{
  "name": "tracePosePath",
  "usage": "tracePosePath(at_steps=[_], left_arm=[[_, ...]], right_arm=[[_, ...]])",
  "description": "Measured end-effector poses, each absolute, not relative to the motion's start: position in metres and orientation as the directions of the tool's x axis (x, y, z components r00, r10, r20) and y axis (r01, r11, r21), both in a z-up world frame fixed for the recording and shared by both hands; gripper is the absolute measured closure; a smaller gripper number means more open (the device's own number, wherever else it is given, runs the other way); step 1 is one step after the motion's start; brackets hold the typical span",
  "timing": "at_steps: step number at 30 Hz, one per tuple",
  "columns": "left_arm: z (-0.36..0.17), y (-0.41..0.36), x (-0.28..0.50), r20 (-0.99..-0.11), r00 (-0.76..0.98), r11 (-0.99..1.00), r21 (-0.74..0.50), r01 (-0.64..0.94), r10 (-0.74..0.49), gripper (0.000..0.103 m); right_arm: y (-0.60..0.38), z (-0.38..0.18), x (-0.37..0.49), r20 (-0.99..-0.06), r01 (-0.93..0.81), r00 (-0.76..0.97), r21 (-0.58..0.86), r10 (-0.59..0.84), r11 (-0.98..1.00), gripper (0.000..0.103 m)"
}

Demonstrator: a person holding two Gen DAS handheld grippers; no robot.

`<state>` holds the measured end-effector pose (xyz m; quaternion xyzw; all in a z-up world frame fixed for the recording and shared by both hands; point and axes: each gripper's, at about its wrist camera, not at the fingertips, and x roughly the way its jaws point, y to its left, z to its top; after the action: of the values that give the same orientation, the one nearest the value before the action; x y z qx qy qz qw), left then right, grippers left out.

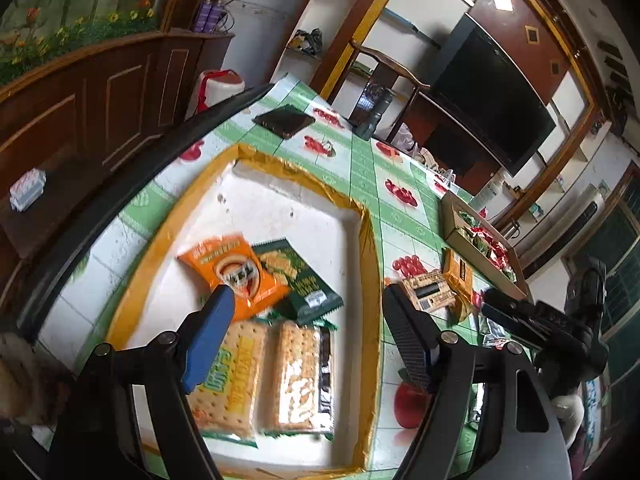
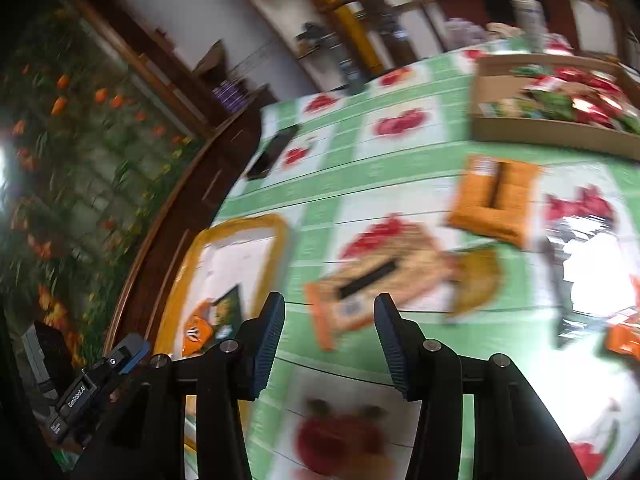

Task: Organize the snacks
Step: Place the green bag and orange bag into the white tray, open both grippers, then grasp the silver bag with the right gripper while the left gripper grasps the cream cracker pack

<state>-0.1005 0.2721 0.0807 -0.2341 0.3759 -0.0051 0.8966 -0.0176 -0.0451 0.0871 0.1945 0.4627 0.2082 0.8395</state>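
Note:
A white tray with a yellow taped rim (image 1: 370,264) lies on the green fruit-print tablecloth. It holds an orange snack packet (image 1: 236,272), a dark green packet (image 1: 300,276) and two cracker packs (image 1: 232,376) side by side. My left gripper (image 1: 307,292) hovers over the tray, open, with nothing between its fingers. In the blurred right wrist view my right gripper (image 2: 330,300) is open and empty above the cloth. Just beyond its fingertips lies a cracker pack (image 2: 376,276), and an orange packet (image 2: 494,200) lies further off.
A cardboard box (image 1: 450,210) (image 2: 540,136) with red and green packets stands at the far right of the table. A dark phone (image 1: 285,120) and a dark cylinder (image 1: 376,112) lie near the far edge. A wooden cabinet (image 1: 100,92) runs along the left.

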Motion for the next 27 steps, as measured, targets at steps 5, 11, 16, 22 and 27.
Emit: tracePosePath(at_steps=[5,11,16,22,27], left_arm=[[0.088,0.258,-0.113,-0.647,0.73,0.887,-0.444,-0.129,-0.218,0.027],[0.09,0.226,-0.112,-0.671,0.691,0.914,-0.404,-0.035,-0.27,0.027],[0.079,0.198,-0.102,-0.693,0.645,0.915,-0.402,0.026,-0.323,0.027],[0.075,0.164,-0.078,-0.705,0.58,0.896,-0.43,0.109,-0.409,0.027],[0.079,0.139,-0.05,-0.727,0.547,0.905,-0.389,0.169,-0.415,0.027]], right_arm=[[-0.093,0.081,-0.028,-0.707,-0.107,0.515,0.508,0.485,0.854,0.053],[-0.147,0.069,-0.043,-0.722,-0.036,0.538,0.497,0.436,0.867,0.045],[-0.162,0.052,-0.068,-0.759,-0.067,0.468,0.481,0.453,0.874,0.043],[-0.154,0.044,-0.086,-0.771,-0.171,0.414,0.455,0.483,0.874,0.035],[-0.159,0.037,-0.08,-0.721,-0.165,0.425,0.532,0.547,0.83,0.035]])
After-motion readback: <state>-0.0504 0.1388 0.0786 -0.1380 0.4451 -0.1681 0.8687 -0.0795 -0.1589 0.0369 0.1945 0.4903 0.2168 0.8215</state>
